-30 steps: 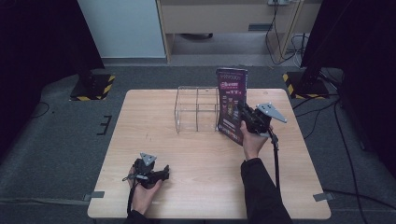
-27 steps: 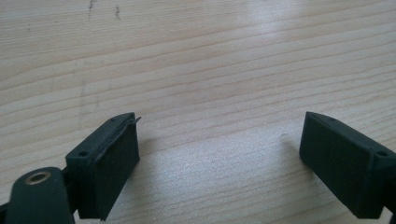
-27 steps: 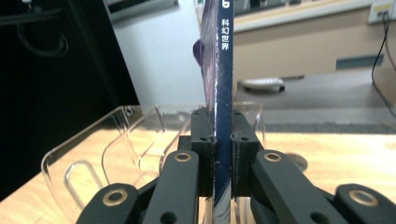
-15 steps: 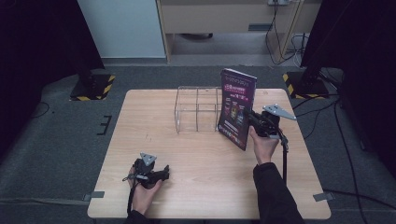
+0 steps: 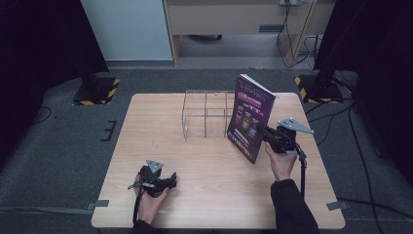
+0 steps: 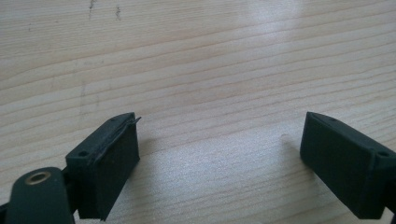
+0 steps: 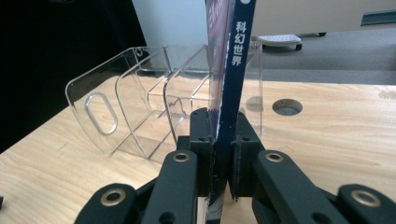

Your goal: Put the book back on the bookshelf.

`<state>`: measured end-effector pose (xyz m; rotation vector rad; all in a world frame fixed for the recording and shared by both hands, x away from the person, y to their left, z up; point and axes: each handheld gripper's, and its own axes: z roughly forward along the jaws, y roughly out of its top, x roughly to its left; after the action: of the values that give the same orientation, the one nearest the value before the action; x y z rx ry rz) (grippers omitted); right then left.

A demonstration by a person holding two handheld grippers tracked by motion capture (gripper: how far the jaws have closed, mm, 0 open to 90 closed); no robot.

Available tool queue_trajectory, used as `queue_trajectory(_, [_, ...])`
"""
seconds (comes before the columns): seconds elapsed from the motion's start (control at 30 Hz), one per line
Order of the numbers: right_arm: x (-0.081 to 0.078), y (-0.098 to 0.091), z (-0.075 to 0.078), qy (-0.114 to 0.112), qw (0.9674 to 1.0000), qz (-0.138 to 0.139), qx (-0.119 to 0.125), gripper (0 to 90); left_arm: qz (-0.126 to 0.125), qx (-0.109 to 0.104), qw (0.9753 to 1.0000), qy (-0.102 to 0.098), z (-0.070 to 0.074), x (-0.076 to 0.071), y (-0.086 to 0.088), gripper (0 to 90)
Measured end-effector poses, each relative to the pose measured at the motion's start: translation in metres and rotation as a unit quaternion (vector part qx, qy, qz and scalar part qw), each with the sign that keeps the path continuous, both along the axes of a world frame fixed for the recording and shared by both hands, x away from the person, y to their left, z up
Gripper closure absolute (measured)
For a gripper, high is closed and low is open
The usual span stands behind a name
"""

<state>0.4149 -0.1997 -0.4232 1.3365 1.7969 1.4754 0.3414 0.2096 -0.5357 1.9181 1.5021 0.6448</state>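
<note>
Right gripper [image 5: 267, 134] fingers clamped on magazine [image 5: 251, 117], now lifted upright and shifted right of clear rack [image 5: 207, 114]; slotting in looks next. Left gripper [image 5: 168, 182] fingers open, idle on tabletop [image 5: 219, 195].

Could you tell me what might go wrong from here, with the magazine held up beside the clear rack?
1. The right gripper clamps the magazine only at its spine edge; the tall, tilted cover could sag or slip.
2. The clear rack looks light and stands loose on the table; a nudge from the magazine might push it.
3. The left gripper is open, far from the rack, so nothing steadies it.
</note>
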Motion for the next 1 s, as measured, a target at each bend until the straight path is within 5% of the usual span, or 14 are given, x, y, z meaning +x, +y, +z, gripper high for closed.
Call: queue_trajectory(1.0, [-0.036, -0.009, -0.030, 0.032, 0.9994, 0.015, 0.007, 82.0, -0.011, 0.000, 0.9999, 0.010, -0.001, 0.002, -0.002, 3.8])
